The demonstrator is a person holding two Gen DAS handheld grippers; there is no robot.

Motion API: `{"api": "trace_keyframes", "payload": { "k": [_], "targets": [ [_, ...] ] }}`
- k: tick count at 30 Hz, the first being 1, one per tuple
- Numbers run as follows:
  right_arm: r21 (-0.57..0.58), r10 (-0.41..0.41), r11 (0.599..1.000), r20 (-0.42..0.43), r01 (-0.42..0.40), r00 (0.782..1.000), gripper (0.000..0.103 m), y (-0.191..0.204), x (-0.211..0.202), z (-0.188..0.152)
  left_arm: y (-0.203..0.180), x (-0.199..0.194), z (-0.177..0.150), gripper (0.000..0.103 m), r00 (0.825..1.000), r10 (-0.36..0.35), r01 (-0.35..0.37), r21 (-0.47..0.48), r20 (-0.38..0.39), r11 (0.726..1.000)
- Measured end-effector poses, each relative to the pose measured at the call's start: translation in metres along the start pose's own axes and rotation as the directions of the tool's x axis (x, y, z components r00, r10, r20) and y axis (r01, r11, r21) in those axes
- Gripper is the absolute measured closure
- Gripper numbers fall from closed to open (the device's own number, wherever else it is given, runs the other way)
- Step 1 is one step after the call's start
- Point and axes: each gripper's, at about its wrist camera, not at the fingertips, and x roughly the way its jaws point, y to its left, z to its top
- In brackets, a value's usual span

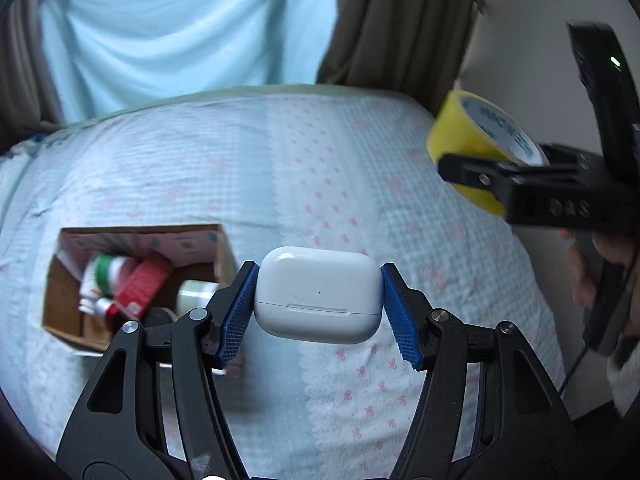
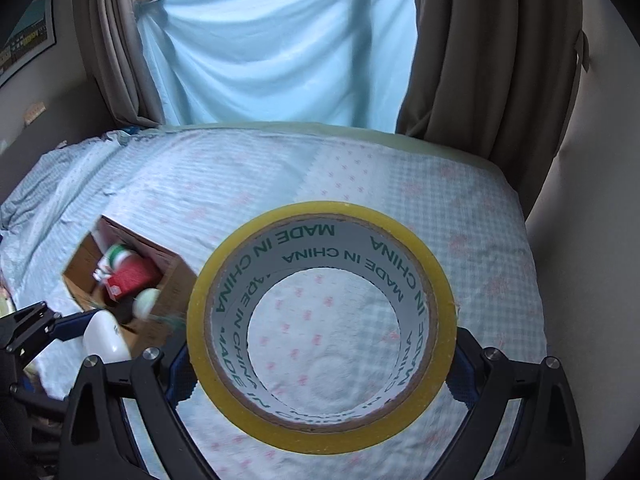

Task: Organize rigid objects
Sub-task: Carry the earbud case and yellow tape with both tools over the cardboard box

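My left gripper (image 1: 318,312) is shut on a white earbud case (image 1: 318,294) and holds it above the bed, to the right of an open cardboard box (image 1: 60,280). The case also shows in the right wrist view (image 2: 105,336). My right gripper (image 2: 322,360) is shut on a yellow tape roll (image 2: 440,300), held in the air over the bed; the roll shows at the right of the left wrist view (image 1: 452,132). The box (image 2: 172,276) holds a red carton (image 1: 142,286), a green-and-white container (image 1: 106,272) and a pale round lid (image 2: 145,300).
The bed (image 1: 280,168) has a light blue and pink patterned cover. A blue sheet (image 2: 280,48) and brown curtains (image 2: 488,60) hang behind it. A wall (image 2: 580,240) runs along the bed's right side.
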Motion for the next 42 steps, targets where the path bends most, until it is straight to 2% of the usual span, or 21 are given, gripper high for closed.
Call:
{"api": "trace_keyframes", "payload": {
  "k": [3,9,13,17,23,29,35,42],
  "targets": [
    [-0.004,0.030,1.000,0.009,-0.030,1.000,0.007,0.030,-0.025,0.016,0.028,-0.029,0.011,0.045,1.000,0.023,-0.022,-0.046,0.017,0.999],
    [-0.023,0.076,0.997,-0.007,-0.076,0.997,0.007,0.098,-0.043,0.037,0.104,-0.073,0.025,0.045,0.997,0.068,-0.064,-0.115,0.028,0.991],
    [0.008,0.101,0.995,-0.040,-0.101,0.994,0.007,0.144,-0.036,0.047,0.161,-0.085,0.030,0.045,0.996,0.087,-0.085,-0.133,0.011,0.987],
    [0.087,0.126,0.989,-0.080,-0.119,0.989,0.007,0.186,-0.013,0.055,0.218,-0.082,0.034,0.045,0.995,0.093,-0.094,-0.106,-0.018,0.990],
    [0.223,0.110,0.972,-0.144,-0.076,0.983,0.007,0.239,0.034,0.061,0.288,-0.054,0.037,0.045,0.994,0.067,-0.070,-0.033,-0.087,0.997],
    [0.403,0.102,0.915,-0.223,-0.003,0.969,0.007,0.268,0.094,0.053,0.332,-0.001,0.026,0.045,0.983,0.035,-0.032,0.021,-0.180,0.999],
    [0.551,0.142,0.833,-0.298,0.049,0.944,0.007,0.276,0.155,0.035,0.350,0.053,0.007,0.045,0.963,0.013,-0.003,0.038,-0.270,0.999],
    [0.574,0.140,0.812,-0.373,0.109,0.917,0.007,0.277,0.202,0.022,0.350,0.095,-0.010,0.045,0.937,-0.010,0.034,0.062,-0.348,0.997]
  ]
}}
